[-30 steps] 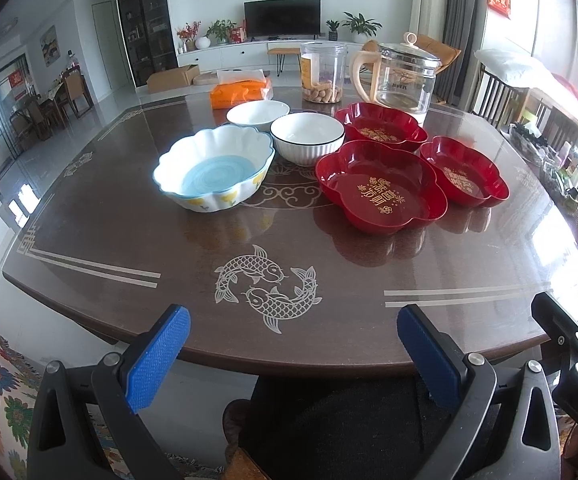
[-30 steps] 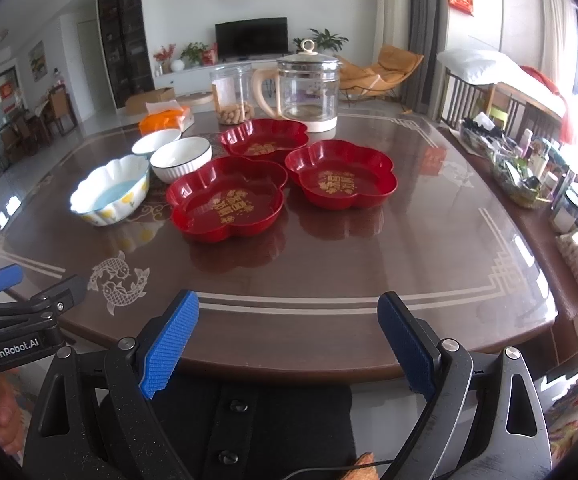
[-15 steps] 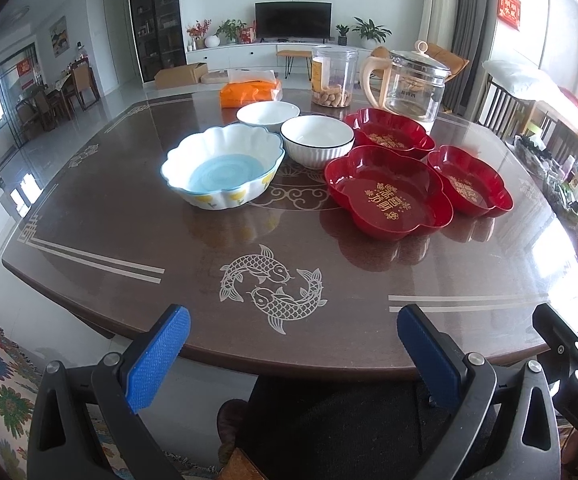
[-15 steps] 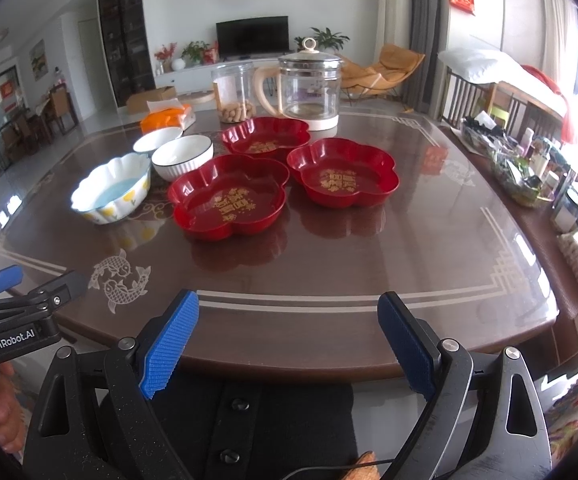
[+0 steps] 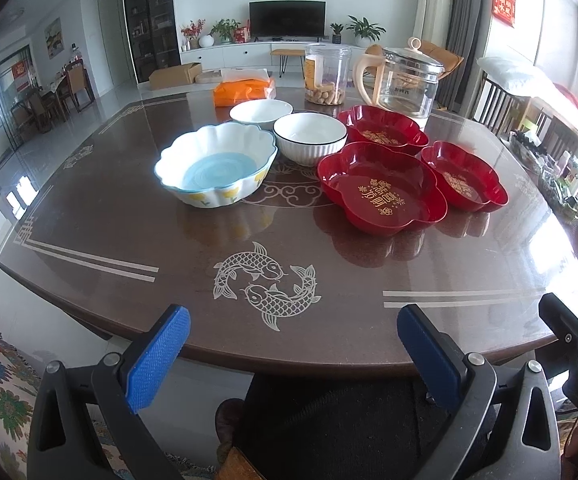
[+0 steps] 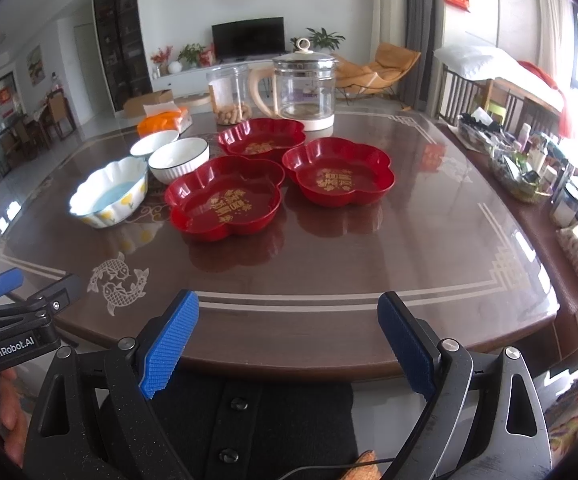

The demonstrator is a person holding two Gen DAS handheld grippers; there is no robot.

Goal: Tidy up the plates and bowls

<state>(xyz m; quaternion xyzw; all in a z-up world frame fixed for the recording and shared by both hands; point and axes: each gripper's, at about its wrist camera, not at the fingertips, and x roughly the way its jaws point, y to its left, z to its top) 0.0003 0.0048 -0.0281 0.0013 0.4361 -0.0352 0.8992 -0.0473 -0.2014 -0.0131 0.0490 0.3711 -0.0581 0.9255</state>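
Both grippers hang at the near edge of the surface (image 5: 89, 232), in front of the person's dark clothing, and neither has taken anything. The left gripper (image 5: 293, 344) is spread wide with nothing between its blue pads; the right gripper (image 6: 287, 328) is likewise spread and empty.

The dishes sit well apart from both, toward the middle and far side. On the left is a scalloped bowl with a blue inside (image 5: 217, 168), and beyond it two white bowls: the ribbed one (image 5: 309, 138) just beside it and a plainer one (image 5: 260, 114) farther back. To the right are three red flower-shaped plates: a near one (image 5: 381, 194), a right one (image 5: 465, 180) and a far one (image 5: 383, 130), their rims close together or touching. Behind them stand a glass kettle (image 5: 407, 80), a clear jar (image 5: 327, 74) and an orange packet (image 5: 245, 90).

Nothing looks stacked yet, so the sorting seems to be at its start. The risks lie ahead. The surface is glossy, so a plate nudged at its rim may slide instead of lifting, and could push its neighbour. The ceramic bowls could chip if one is dropped into another or pinched on a thin lip. A long reach toward the far plate could bring a gripper near the kettle.
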